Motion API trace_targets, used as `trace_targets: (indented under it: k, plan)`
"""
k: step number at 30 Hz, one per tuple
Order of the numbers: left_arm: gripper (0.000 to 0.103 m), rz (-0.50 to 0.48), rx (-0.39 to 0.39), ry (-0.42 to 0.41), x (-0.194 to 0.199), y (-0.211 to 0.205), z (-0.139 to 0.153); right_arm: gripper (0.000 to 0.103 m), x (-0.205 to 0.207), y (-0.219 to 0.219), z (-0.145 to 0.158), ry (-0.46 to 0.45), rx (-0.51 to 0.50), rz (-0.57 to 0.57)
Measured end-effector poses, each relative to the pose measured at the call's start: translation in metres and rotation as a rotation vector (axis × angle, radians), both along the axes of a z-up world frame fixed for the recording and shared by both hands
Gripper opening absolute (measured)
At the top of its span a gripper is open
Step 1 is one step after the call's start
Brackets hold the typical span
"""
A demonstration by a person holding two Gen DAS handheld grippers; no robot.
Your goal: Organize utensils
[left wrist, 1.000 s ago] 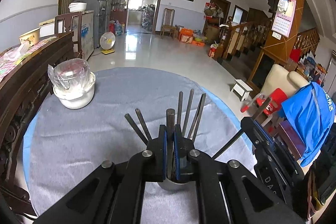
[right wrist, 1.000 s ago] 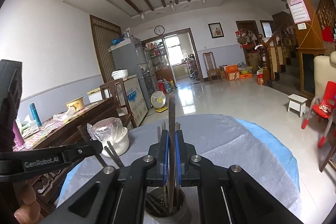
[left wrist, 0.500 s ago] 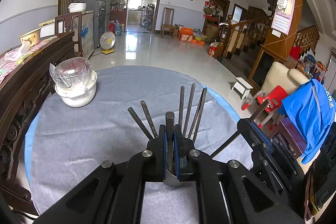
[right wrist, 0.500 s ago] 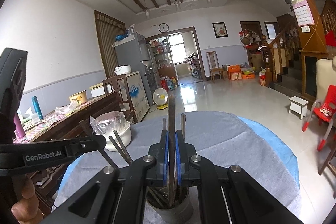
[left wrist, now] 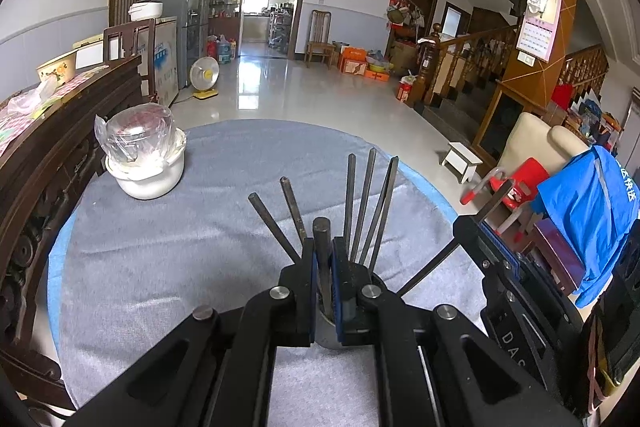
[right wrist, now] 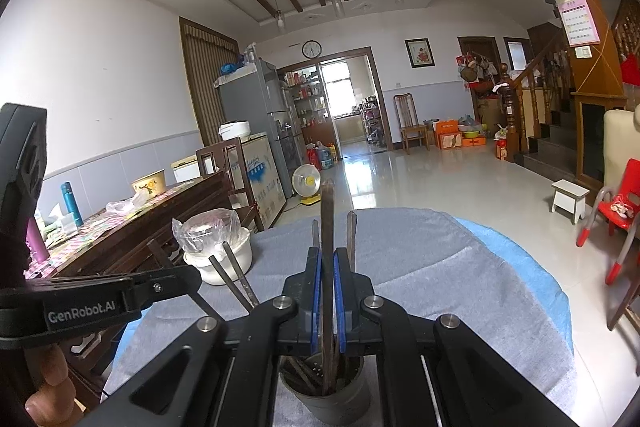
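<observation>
Nearest in the left wrist view, the left gripper (left wrist: 323, 269) has its blue-padded jaws pinched onto one dark, round-ended metal rod (left wrist: 322, 251) that stands in a small grey metal cup (left wrist: 329, 333) directly below. In the right wrist view, the right gripper (right wrist: 327, 277) is likewise squeezed onto a long, flat, dark metal utensil (right wrist: 327, 223) whose lower end sits inside the same cup (right wrist: 326, 393), among other dark sticks. More dark rods (left wrist: 367, 199) fan upward from the cup. It rests on a round table under a grey cloth (left wrist: 168, 251). Farther left on the cloth sits a white ceramic pot covered with clear plastic (left wrist: 144, 155). Beyond lies a glossy tiled floor (left wrist: 304, 95)
</observation>
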State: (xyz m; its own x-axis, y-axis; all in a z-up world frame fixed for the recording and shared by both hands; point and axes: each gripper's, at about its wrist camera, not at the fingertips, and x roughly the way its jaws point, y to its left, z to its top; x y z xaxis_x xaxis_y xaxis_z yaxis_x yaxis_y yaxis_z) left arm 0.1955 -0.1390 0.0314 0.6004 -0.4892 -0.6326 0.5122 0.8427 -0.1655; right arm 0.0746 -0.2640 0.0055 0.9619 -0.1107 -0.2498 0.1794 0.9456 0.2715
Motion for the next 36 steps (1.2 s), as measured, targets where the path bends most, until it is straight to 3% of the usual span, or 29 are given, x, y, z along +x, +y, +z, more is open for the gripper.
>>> trace_targets:
  k: [12,14,16,18,22,34,36]
  plan:
    - [0.009,0.009,0.028,-0.007,0.000,0.004,-0.006,0.007,0.007,0.000,-0.005,0.024,0.016,-0.002]
    - [0.015,0.009,0.035,-0.010,0.000,0.005,-0.006,0.008,0.008,-0.002,-0.007,0.037,0.030,-0.002]
    - [0.045,0.017,0.045,-0.029,-0.002,0.007,-0.005,0.008,0.009,-0.005,-0.009,0.048,0.049,0.007]
    - [0.057,0.034,0.055,-0.059,-0.005,0.010,-0.005,0.009,0.010,-0.007,-0.010,0.060,0.070,0.020]
    - [0.063,0.044,0.085,-0.099,-0.007,0.014,-0.005,0.018,0.011,-0.011,-0.013,0.076,0.087,0.025]
    - [0.085,0.130,0.151,-0.134,-0.006,0.040,-0.010,0.020,-0.017,-0.027,-0.018,0.059,0.162,0.019]
    - [0.086,0.151,0.169,-0.141,-0.006,0.043,-0.012,0.027,-0.026,-0.024,-0.019,0.055,0.163,0.022]
